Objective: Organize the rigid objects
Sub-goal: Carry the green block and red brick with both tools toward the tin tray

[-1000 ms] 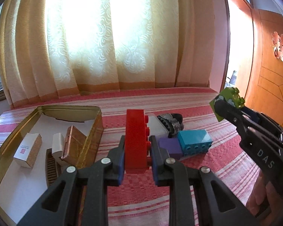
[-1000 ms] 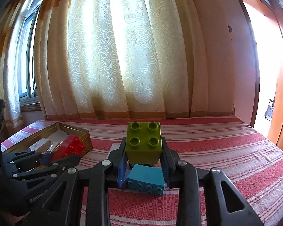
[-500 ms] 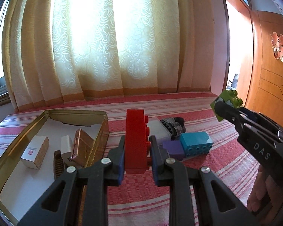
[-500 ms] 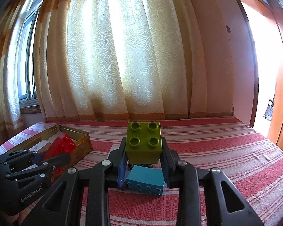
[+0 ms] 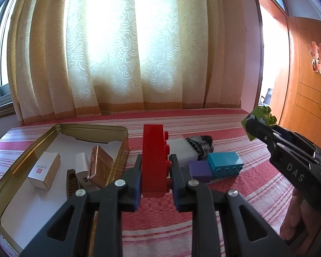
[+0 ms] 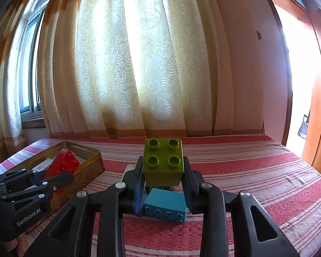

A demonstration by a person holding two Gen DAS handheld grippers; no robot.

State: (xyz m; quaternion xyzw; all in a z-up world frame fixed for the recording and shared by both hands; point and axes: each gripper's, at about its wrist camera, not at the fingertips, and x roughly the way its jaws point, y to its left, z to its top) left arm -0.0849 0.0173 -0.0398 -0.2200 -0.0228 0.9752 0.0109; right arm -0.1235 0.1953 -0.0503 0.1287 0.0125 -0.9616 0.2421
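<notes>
You hold a long red plastic building brick point(image 5: 153, 158) standing on end in the middle of the left wrist picture. Your left tongs point(image 5: 155, 177) are squeezed tight on its two sides, and its round bumps point to the right. Your right tongs point(image 6: 163, 178) pinch a square green plastic brick point(image 6: 163, 162) with four round bumps on top, in the middle of the right wrist picture.

To the left of the red brick sits an open gold metal tin point(image 5: 53, 129) on the red and white striped cloth point(image 5: 160, 216). Inside the tin lie a small white and brown cardboard box point(image 5: 44, 170), a shiny copper-coloured case point(image 5: 100, 166) and a little white block point(image 5: 82, 166).

Just right of the red brick, on the cloth, lie a white plastic box point(image 5: 182, 153), a small purple brick point(image 5: 200, 171) and a blue brick point(image 5: 224, 164) touching each other. A dark lumpy thing point(image 5: 200, 144) sits behind them; you cannot tell what it is.

Pale yellow curtains point(image 5: 139, 42) fill the top of both pictures.
</notes>
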